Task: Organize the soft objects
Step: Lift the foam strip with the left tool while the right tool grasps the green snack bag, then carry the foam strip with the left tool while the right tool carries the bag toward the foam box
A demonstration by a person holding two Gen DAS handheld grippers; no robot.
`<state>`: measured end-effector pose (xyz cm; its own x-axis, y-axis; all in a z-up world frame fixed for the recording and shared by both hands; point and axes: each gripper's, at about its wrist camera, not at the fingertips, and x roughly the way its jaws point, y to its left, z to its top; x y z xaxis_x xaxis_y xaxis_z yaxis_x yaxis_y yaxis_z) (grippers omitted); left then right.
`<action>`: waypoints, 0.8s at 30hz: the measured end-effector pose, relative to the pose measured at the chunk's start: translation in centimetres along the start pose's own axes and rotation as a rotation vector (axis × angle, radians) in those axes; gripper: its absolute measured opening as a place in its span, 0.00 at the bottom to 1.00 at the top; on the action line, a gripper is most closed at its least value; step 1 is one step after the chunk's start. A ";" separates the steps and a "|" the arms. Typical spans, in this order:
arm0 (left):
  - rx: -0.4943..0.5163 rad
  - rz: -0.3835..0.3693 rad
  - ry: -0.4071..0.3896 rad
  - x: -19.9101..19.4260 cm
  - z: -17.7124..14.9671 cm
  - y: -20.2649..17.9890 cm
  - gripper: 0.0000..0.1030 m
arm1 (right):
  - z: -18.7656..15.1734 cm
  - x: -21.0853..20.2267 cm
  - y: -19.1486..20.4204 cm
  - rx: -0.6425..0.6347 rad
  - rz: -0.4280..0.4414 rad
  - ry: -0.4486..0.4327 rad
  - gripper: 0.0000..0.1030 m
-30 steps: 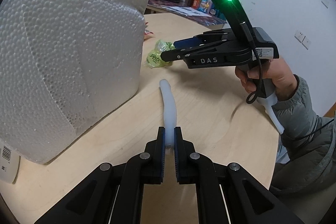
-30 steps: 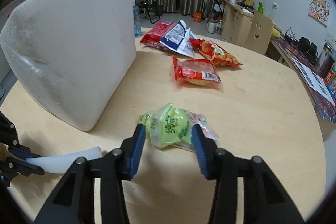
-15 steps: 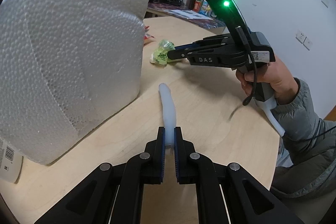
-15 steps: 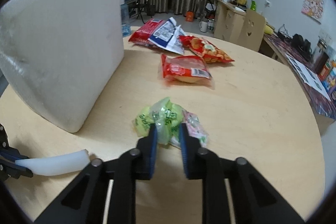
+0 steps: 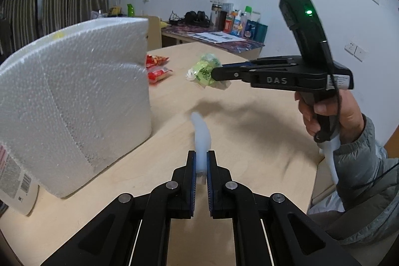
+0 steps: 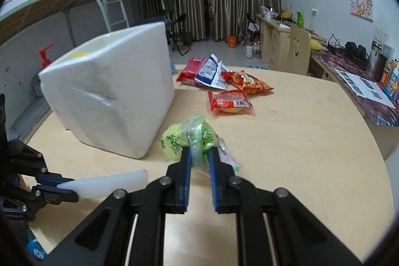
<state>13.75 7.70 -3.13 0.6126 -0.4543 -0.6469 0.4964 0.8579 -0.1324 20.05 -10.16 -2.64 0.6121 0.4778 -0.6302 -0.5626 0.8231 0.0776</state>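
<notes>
White, soft foam strip (image 5: 201,138) pinched at its near end between the closed pads of the left gripper (image 5: 201,163), long axis running straight out from the fingers and curving slightly, free tip off the round pale wooden table (image 5: 261,141). Green crinkly plastic snack packet (image 6: 192,138) clamped in the right gripper (image 6: 200,158), bunched film squeezed between the blue pads, packet hanging clear of the tabletop, ahead of the fingers. Big white polystyrene box (image 6: 112,94) standing on the table's left side, open top upward, just left of both loads. Probably the drop-off: box mouth above and to the left of both grippers, strip nearer to it than packet. Red snack bags (image 6: 228,101) lying toward the far edge, untouched.
</notes>
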 end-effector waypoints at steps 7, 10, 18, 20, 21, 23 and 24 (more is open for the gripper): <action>-0.019 0.025 -0.039 -1.2 0.4 -1.6 0.07 | -0.6 -3.8 0.4 -0.003 0.013 -0.077 0.17; -0.027 0.040 -0.061 -2.1 0.3 -1.9 0.07 | -1.0 -5.3 0.7 -0.007 0.020 -0.107 0.17; -0.005 0.104 -0.128 -5.1 0.3 -4.7 0.07 | -2.2 -9.4 1.0 0.001 0.039 -0.181 0.17; 0.008 0.124 -0.156 -6.6 -0.2 -6.0 0.07 | -2.4 -10.3 1.4 0.002 0.038 -0.200 0.17; 0.017 0.131 -0.163 -7.0 -0.2 -6.4 0.07 | -2.5 -10.7 1.4 0.003 0.041 -0.209 0.17; 0.027 0.136 -0.175 -7.7 -0.1 -7.2 0.07 | -2.7 -11.8 1.7 -0.001 0.045 -0.230 0.17; 0.032 0.141 -0.181 -7.9 -0.1 -7.6 0.07 | -2.8 -12.3 1.9 -0.003 0.044 -0.238 0.17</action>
<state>5.07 4.74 2.87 0.7759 -0.3687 -0.5119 0.4158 0.9091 -0.0245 9.92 -15.33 3.05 0.7007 0.5721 -0.4263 -0.5929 0.7993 0.0980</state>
